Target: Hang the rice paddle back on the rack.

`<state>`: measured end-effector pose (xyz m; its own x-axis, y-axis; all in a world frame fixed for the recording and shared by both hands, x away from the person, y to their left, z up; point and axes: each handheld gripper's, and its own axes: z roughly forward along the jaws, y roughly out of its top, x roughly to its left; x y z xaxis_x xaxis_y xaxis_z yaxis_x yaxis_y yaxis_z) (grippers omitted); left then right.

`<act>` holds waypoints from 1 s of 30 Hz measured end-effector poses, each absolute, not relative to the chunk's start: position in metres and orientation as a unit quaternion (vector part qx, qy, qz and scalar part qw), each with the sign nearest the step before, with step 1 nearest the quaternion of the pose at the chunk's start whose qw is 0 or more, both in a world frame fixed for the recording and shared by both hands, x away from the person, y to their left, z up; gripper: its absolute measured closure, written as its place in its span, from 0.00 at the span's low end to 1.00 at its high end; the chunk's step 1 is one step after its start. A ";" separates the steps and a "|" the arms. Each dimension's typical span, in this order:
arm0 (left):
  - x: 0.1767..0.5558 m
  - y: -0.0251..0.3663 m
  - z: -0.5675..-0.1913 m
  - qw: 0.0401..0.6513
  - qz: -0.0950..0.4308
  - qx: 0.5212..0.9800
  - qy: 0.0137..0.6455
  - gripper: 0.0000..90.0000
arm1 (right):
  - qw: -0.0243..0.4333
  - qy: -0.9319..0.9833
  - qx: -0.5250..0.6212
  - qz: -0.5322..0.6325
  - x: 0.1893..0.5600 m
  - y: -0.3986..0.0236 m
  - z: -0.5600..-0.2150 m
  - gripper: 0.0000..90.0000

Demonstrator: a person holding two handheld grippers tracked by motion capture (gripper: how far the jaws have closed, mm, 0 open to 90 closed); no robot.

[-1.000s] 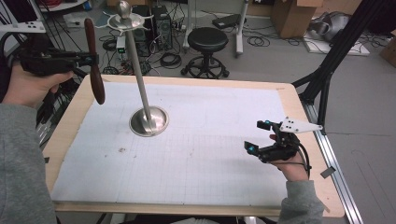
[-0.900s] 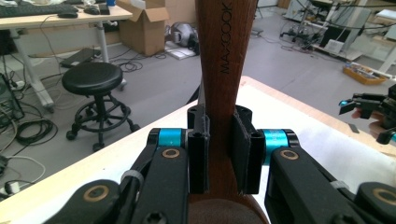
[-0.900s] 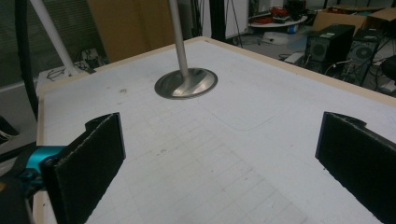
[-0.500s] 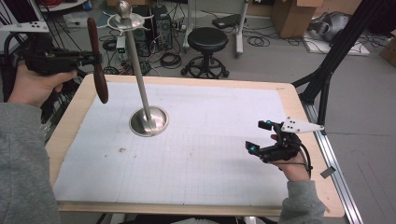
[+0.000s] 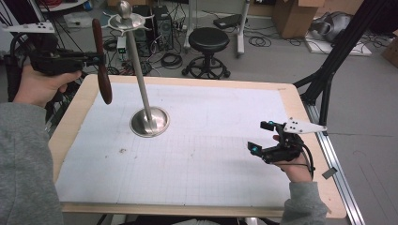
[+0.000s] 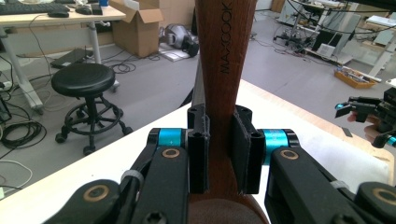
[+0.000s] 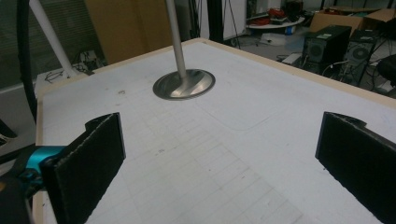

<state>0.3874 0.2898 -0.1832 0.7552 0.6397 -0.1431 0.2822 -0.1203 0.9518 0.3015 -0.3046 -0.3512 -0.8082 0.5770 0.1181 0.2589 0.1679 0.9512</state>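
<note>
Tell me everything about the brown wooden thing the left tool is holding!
The wooden handle is dark reddish-brown, smooth and long, with "MAXCOOK" printed along it. A thin metal edge shows beside it, so it may be a kitchen utensil. It stands nearly upright, lifted above the table's left edge, near the metal stand but apart from it. The left tool pinches it between two black pads.
</note>
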 end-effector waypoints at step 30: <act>0.395 0.275 -0.191 0.579 0.168 0.734 0.313 0.86 | 0.136 0.752 0.280 0.582 0.301 -0.306 -0.351 0.00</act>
<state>0.3953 0.2746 -0.1906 0.7479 0.6537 -0.1156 0.2647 -0.1339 0.9550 0.3010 -0.3058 -0.3512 -0.8067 0.5786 0.1207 0.2620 0.1670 0.9505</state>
